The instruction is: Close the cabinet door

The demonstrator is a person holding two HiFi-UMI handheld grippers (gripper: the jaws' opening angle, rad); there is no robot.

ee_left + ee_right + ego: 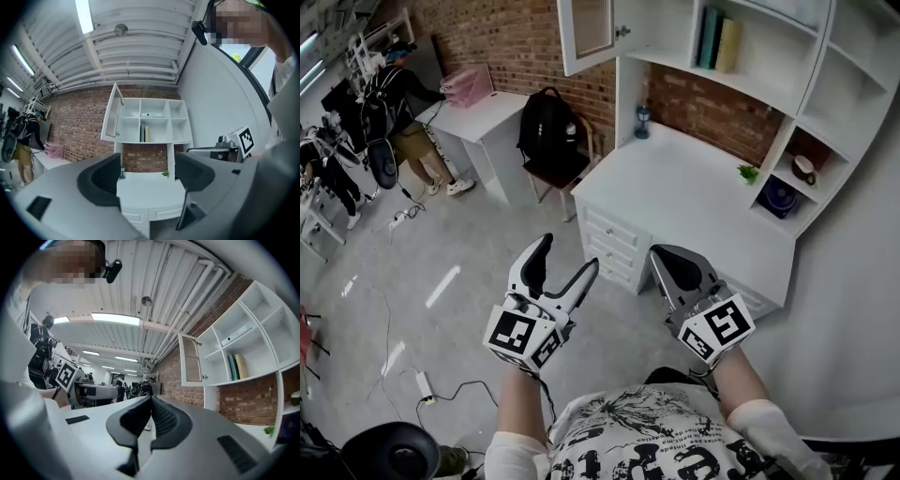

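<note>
The cabinet door (586,33) was seen swung open at the upper left corner of the shelf unit (825,84), above the desk (675,197). The left gripper (567,255) was held level, jaws spread wide and empty, seemingly readied for the door. The right gripper (675,267) was held with jaws together on nothing, both well short of the desk's front edge.

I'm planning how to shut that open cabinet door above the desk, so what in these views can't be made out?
- cabinet door: its top is cut off by the head view's upper edge.
- books: the titles are too small to read in every view.
- dark blue object, head view: too small and shadowed to identify.
</note>
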